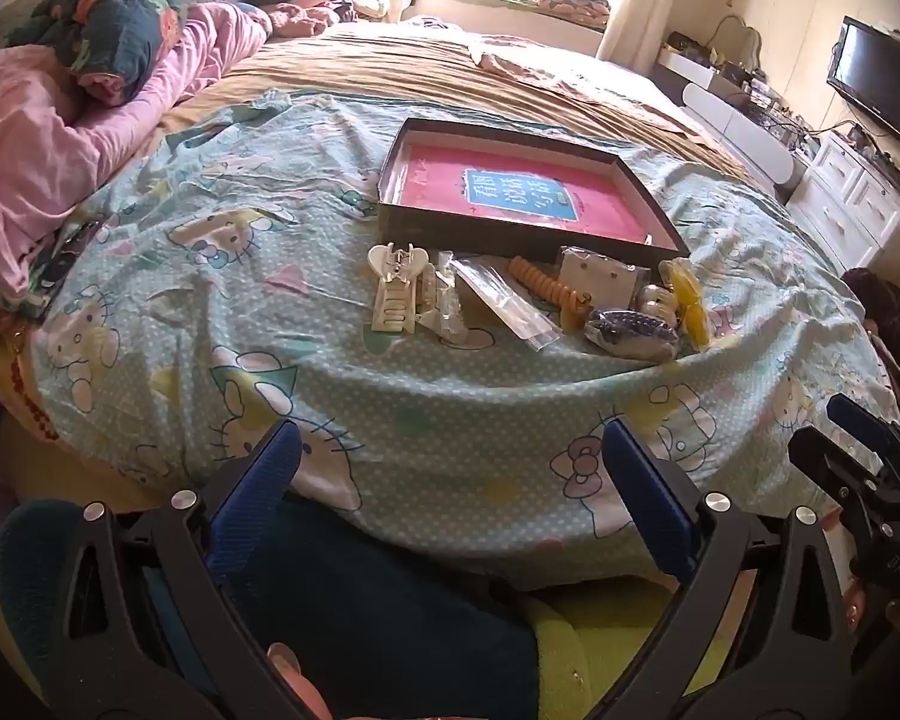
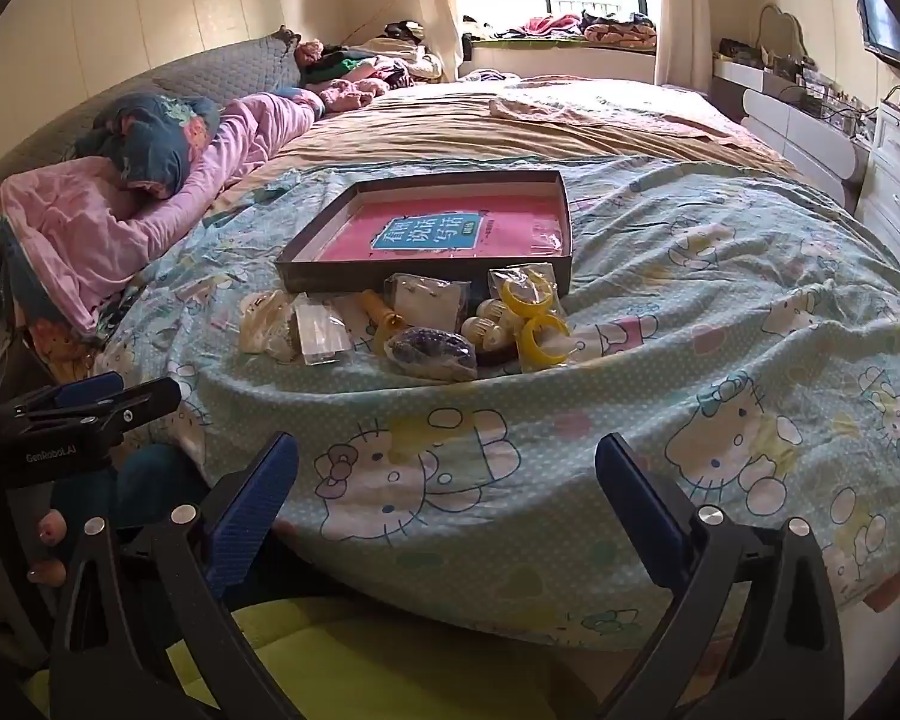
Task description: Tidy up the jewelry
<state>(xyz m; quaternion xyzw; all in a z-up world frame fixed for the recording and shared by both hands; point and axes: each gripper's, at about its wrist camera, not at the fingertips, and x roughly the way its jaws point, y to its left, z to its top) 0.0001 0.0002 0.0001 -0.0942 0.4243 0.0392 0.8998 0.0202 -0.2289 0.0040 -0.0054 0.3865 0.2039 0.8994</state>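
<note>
A dark shallow box (image 1: 390, 222) (image 2: 306, 277) with a pink and blue card inside lies on the bed. In front of it lies a row of jewelry and hair items: a cream claw clip (image 1: 397, 288) (image 2: 261, 324), clear packets (image 1: 504, 306) (image 2: 321, 330), an orange spiral tie (image 1: 549, 288), an earring card (image 1: 597, 282) (image 2: 429, 300), a dark beaded piece (image 1: 630, 333) (image 2: 432, 351), and yellow rings (image 1: 690, 306) (image 2: 537, 315). My left gripper (image 1: 450, 450) and right gripper (image 2: 447, 468) are both open and empty, held near the bed's front edge, well short of the items.
The Hello Kitty sheet (image 1: 210, 300) covers the near bed. Pink bedding and pillows (image 1: 60, 138) are piled at the left. White drawers (image 1: 858, 204) and a TV (image 1: 882, 78) stand at the right. The other gripper shows at the frame edge in the left wrist view (image 1: 858, 468) and in the right wrist view (image 2: 78, 414).
</note>
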